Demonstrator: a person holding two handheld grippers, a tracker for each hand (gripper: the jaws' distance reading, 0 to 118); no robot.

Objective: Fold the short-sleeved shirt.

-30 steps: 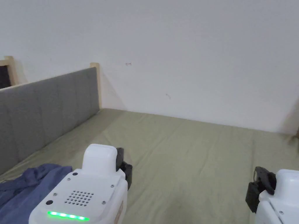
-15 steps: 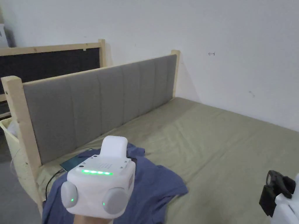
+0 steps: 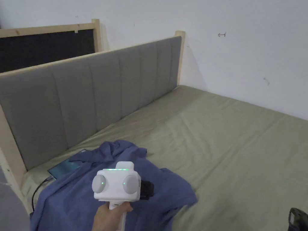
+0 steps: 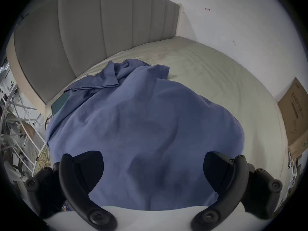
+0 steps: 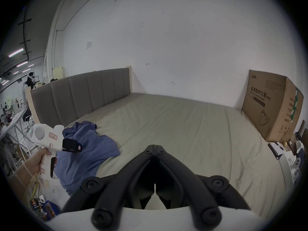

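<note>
The crumpled blue short-sleeved cotton shirt [image 3: 120,183], heaped on the olive-sheeted bed [image 3: 234,144] near the grey headboard [image 3: 90,90], looks light and limp, best pinched at a hem or shoulder seam by the left hand-held gripper [image 4: 152,169], jaws wide above it, while the right hand-held gripper [image 5: 155,148] is closed on nothing.

Left gripper [image 4: 152,173] with jaws wide apart above crumpled blue shirt [image 4: 141,126], olive bed sheet [image 4: 208,71], grey headboard [image 4: 100,31]

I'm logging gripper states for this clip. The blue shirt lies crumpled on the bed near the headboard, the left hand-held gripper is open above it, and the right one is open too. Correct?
Not quite. The right hand-held gripper is shut: the right gripper view shows its jaws meeting at the tips. The rest holds: the blue shirt lies crumpled on the bed near the headboard, and the left hand-held gripper is open above it.
</note>
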